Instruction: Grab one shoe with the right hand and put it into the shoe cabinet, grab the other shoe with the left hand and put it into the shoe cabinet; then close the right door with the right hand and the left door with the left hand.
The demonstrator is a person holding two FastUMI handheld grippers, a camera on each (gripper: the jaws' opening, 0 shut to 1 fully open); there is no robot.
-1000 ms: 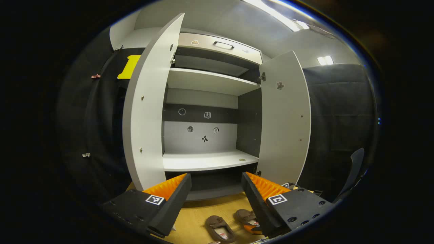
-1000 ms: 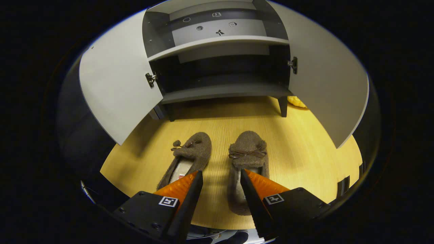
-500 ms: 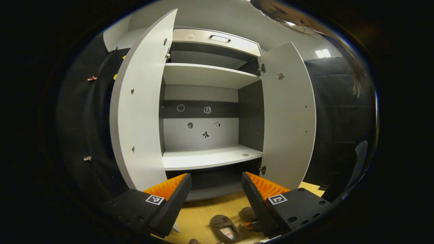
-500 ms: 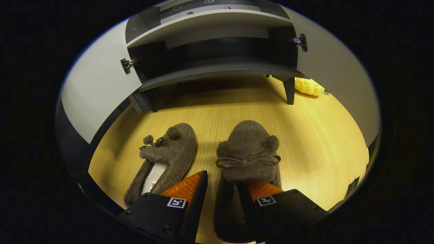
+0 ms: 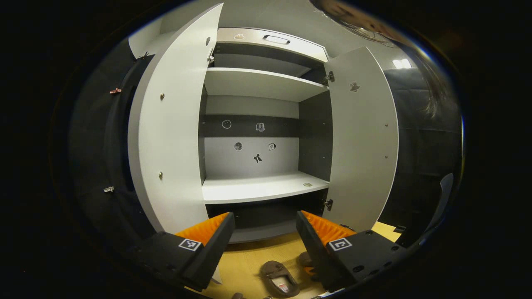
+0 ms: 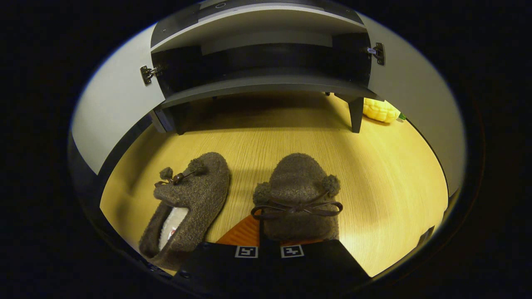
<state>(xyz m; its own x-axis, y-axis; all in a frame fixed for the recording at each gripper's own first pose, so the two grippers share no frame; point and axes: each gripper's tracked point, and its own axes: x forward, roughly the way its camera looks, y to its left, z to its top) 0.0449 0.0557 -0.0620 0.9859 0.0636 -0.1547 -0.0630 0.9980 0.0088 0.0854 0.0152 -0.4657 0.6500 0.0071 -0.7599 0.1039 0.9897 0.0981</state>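
Two fuzzy brown slippers lie side by side on the wooden floor before the open shoe cabinet (image 6: 266, 85). My right gripper (image 6: 270, 241) is shut on the right shoe (image 6: 297, 191), its orange fingers pressed together over the rear side wall. The left shoe (image 6: 189, 199) lies free beside it, toe towards the cabinet. My left gripper (image 5: 265, 226) is open and held up facing the cabinet's white middle shelf (image 5: 257, 191). Below it the left shoe (image 5: 278, 280) shows on the floor. The left door (image 5: 170, 133) and right door (image 5: 361, 141) stand wide open.
A yellow object (image 6: 380, 110) lies on the floor by the cabinet's right front leg (image 6: 354, 116). The low bottom shelf (image 6: 266, 62) is dark. Bare wooden floor (image 6: 395, 178) lies right of the shoes. Someone's hair (image 5: 374, 29) hangs at the top right of the left gripper view.
My right gripper dropped onto the right shoe and closed on its rear edge. The left gripper stayed open and drifted slightly, keeping the cabinet in front.
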